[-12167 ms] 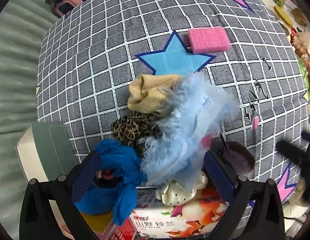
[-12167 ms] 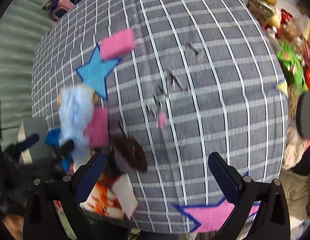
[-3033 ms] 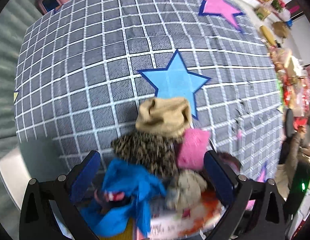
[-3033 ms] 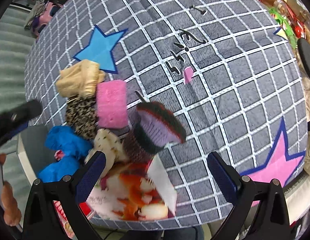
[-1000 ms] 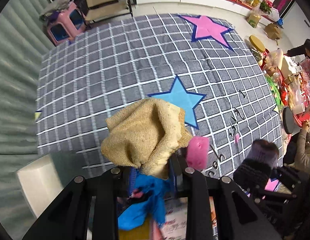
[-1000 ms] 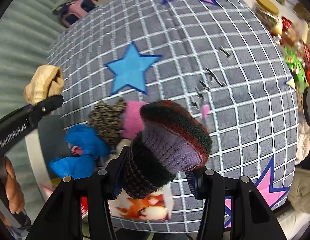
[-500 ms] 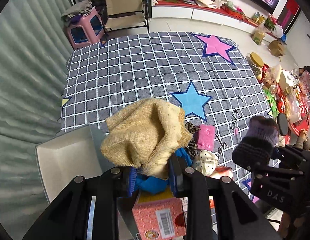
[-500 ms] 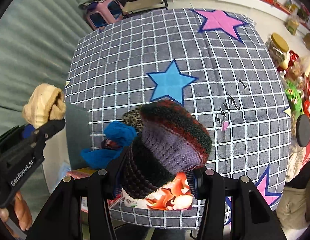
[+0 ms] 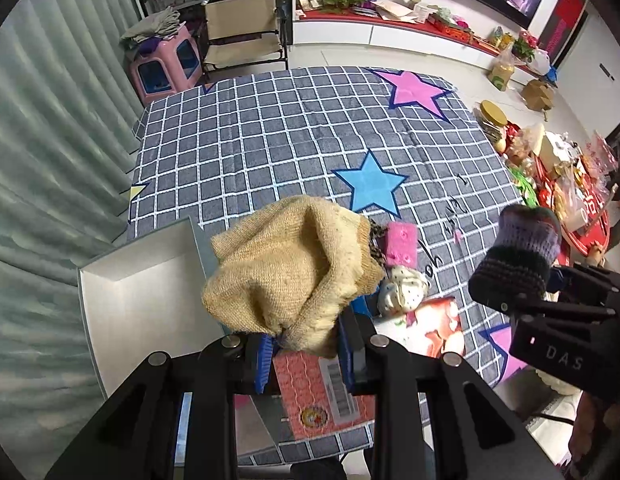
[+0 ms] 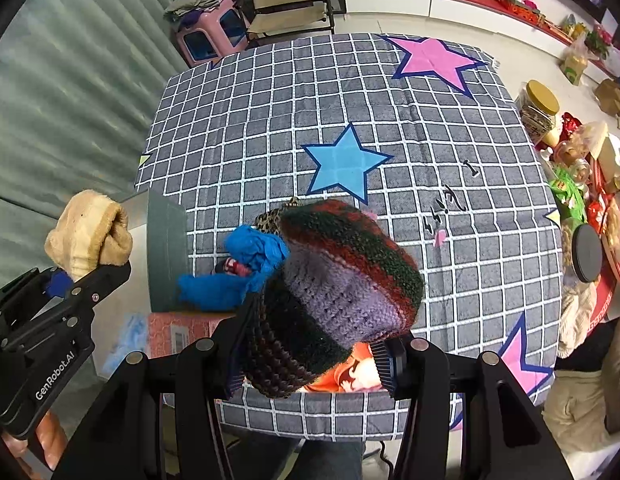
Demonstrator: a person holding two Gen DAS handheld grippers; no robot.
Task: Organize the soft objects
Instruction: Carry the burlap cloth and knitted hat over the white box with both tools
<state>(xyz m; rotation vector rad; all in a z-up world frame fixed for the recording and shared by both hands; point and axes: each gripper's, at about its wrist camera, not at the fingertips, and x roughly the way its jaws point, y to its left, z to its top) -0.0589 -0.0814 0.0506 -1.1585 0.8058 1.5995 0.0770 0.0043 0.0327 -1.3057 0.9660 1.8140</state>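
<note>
My left gripper (image 9: 305,354) is shut on a tan burlap pouch (image 9: 285,268), held high above the grey checked tablecloth (image 9: 269,152). The same tan pouch (image 10: 87,236) and left gripper (image 10: 77,276) show at the left of the right wrist view. My right gripper (image 10: 310,364) is shut on a knitted hat (image 10: 338,292) striped purple, green and red; that knitted hat (image 9: 518,252) appears at the right of the left wrist view. Below lie a pink sponge (image 9: 400,242), a white dotted soft item (image 9: 404,290), a blue cloth (image 10: 237,268) and a leopard-print piece (image 10: 269,216).
A grey-white open box (image 9: 145,280) stands at the table's left edge. Printed cartons (image 9: 326,388) lie at the near edge. A folding chair (image 9: 241,32) and pink stool (image 9: 161,68) stand beyond the table; jars and packets (image 10: 570,152) crowd the right side.
Both grippers have risen and pulled back with their loads, so much more of the table and room shows. The open box has come fully into the left wrist view.
</note>
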